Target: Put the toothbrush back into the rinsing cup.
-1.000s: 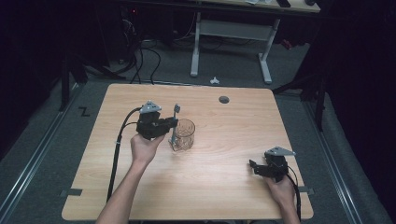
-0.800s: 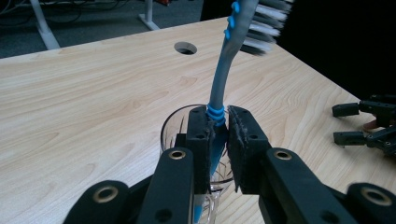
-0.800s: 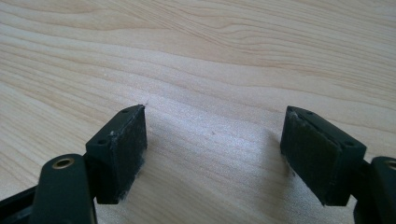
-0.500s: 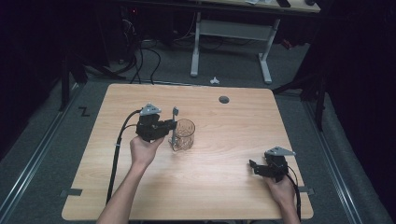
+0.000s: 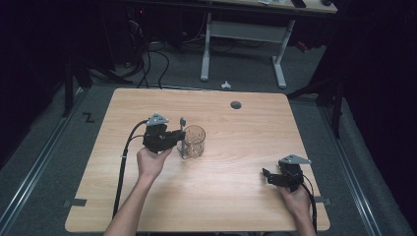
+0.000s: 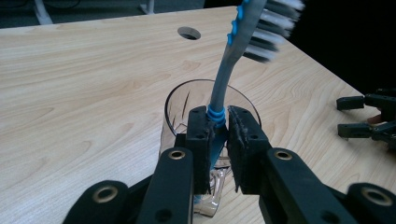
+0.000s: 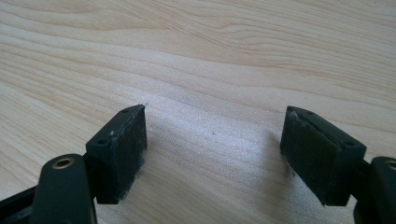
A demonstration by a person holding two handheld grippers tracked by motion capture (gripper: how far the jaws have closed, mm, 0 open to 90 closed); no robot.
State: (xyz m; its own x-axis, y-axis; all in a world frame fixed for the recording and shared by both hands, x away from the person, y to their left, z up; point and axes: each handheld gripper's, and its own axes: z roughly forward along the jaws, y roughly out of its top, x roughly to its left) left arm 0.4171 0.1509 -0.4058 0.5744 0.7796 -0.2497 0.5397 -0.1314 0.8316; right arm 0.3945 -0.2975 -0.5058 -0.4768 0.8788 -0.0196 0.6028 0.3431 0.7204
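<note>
blue-grey toothbrush clamped in left gripper above glass cup, right gripper jaws spread over table

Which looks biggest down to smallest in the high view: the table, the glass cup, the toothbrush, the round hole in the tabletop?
1. table
2. glass cup
3. toothbrush, slim, clamped upright in the left gripper
4. round hole, though its footprint looks close to the toothbrush's, so that ranking is unsure

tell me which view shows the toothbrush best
The left gripper view: the toothbrush stands close up, bristles on top, clamped in the left gripper over the glass. The high view shows it tiny; the right gripper view shows bare table.
</note>
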